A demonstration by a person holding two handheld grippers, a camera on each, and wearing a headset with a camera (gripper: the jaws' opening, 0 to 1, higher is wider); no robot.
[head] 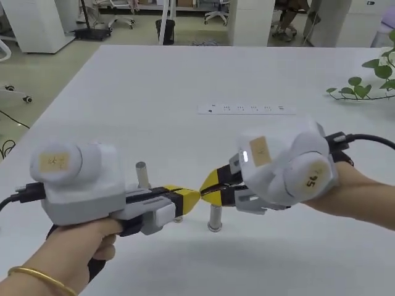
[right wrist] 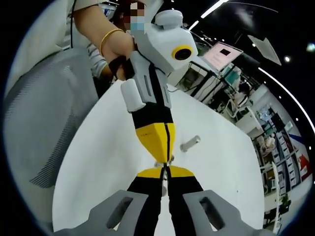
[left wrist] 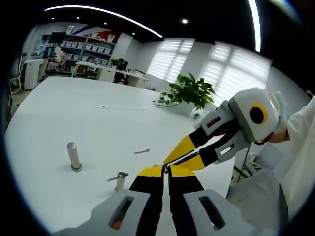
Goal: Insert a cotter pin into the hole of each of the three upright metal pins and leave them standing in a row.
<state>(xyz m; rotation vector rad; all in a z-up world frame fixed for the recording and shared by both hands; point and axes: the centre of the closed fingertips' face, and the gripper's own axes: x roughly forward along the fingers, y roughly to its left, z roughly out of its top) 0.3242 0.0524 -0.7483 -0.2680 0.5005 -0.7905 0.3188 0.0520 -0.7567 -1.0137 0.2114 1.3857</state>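
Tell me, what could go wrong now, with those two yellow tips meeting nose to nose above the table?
The left hand-held gripper and right hand-held gripper meet tip to tip, jaws closed. If a small part is passing there, too tiny to see, it might drop onto the table. An upright metal pin stands close by the tips; a slight dip could knock it over.

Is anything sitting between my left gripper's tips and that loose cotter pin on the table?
Nothing visible does. In the left gripper view, bare table lies between the left gripper and the loose cotter pin; the right gripper meets the tips from the opposite side, clear of that path.
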